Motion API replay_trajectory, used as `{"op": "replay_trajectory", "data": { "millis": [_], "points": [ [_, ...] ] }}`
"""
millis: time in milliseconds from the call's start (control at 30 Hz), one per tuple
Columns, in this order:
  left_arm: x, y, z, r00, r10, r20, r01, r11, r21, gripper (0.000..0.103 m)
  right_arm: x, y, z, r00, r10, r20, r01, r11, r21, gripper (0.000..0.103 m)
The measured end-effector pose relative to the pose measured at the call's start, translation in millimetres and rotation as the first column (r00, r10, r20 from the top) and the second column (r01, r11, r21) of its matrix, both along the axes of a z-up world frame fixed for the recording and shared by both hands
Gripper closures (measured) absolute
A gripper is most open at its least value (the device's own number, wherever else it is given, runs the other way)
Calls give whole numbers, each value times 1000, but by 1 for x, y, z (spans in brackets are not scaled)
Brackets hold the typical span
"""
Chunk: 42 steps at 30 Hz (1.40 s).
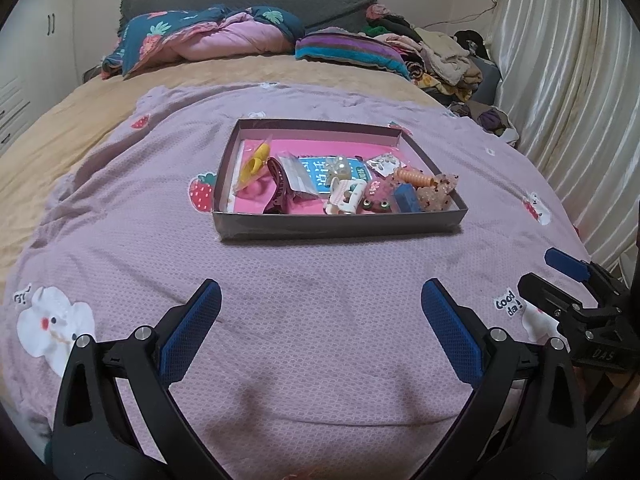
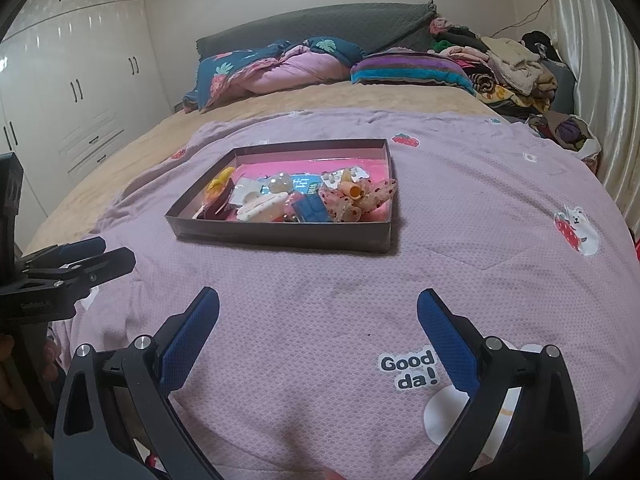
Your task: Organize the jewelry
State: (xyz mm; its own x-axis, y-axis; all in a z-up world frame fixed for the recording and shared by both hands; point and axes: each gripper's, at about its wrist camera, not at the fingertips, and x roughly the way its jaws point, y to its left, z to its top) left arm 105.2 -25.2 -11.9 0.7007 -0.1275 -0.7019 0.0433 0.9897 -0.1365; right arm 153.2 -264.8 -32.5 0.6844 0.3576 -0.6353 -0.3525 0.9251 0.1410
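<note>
Fingers of the left gripper (image 1: pixel 321 312) stand spread wide and hold nothing, low over the purple blanket (image 1: pixel 320 264); those of the right gripper (image 2: pixel 318 316) are likewise spread and bare. Straight ahead of both, well apart from the blue pads, lies the shallow box (image 1: pixel 340 227) on the bed, its long axis crosswise to the fingers. Inside it the jewelry and hair clips (image 1: pixel 344 188) sit jumbled, mostly toward the near right corner. Neither hand looks clearly nearer; the box sits slightly left of the right gripper's line.
</note>
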Motion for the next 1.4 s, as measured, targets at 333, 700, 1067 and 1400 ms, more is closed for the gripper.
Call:
{"op": "replay_trajectory", "data": {
  "millis": [333, 700, 1067, 1400],
  "points": [
    [1, 1, 1, 1000, -2, -8, 2, 1000, -4, 9, 0, 0, 1, 1000, -1, 1, 1, 1000, -2, 4],
    [0, 0, 0, 1000, 1, -15, -1, 1000, -1, 9, 1, 0, 0, 1000, -1, -2, 1, 1000, -5, 4],
    [-1, 0, 1, 1000, 4, -18, -4, 1000, 4, 9, 0, -1, 0, 1000, -3, 0, 3, 1000, -10, 4],
    [-1, 0, 1, 1000, 5, -18, -5, 1000, 4, 9, -1, 1, 2, 1000, -2, 2, 2, 1000, -12, 4]
  ]
}}
